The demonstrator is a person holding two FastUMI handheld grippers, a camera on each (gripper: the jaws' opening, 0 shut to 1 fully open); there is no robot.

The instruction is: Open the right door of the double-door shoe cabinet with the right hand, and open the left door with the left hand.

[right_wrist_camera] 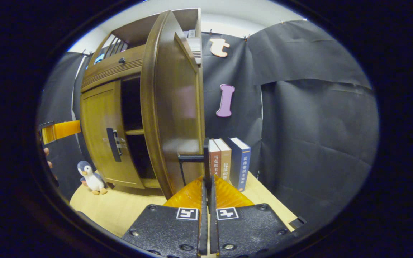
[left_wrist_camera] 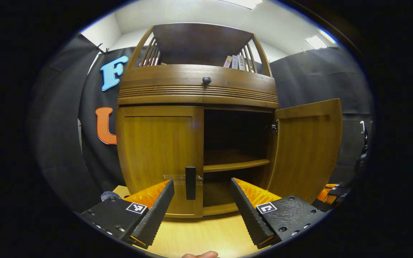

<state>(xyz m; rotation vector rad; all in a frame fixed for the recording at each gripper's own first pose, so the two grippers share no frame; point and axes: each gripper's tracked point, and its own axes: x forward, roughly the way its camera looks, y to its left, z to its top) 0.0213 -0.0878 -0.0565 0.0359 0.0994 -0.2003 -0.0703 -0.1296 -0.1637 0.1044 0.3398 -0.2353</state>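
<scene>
Right gripper point(right_wrist_camera: 206, 179) pinches right door point(right_wrist_camera: 174, 107) handle point(right_wrist_camera: 205, 157), door swung wide, centre frame. Left gripper point(left_wrist_camera: 201, 204) spread, straddling closed left door point(left_wrist_camera: 160, 150) handle point(left_wrist_camera: 190, 182), not touching.

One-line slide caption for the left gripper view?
Open left gripper lined up on closed left door's handle; right door already swung open.

The left tool point(left_wrist_camera: 201, 204) hangs with its 2 fingers spread wide apart. The right tool point(right_wrist_camera: 207, 186) has its 2 fingers pressed together on a thin bar.

Wooden table point(right_wrist_camera: 120, 209) under cabinet point(right_wrist_camera: 102, 143), penguin point(right_wrist_camera: 91, 178), books point(right_wrist_camera: 228, 161)
</scene>
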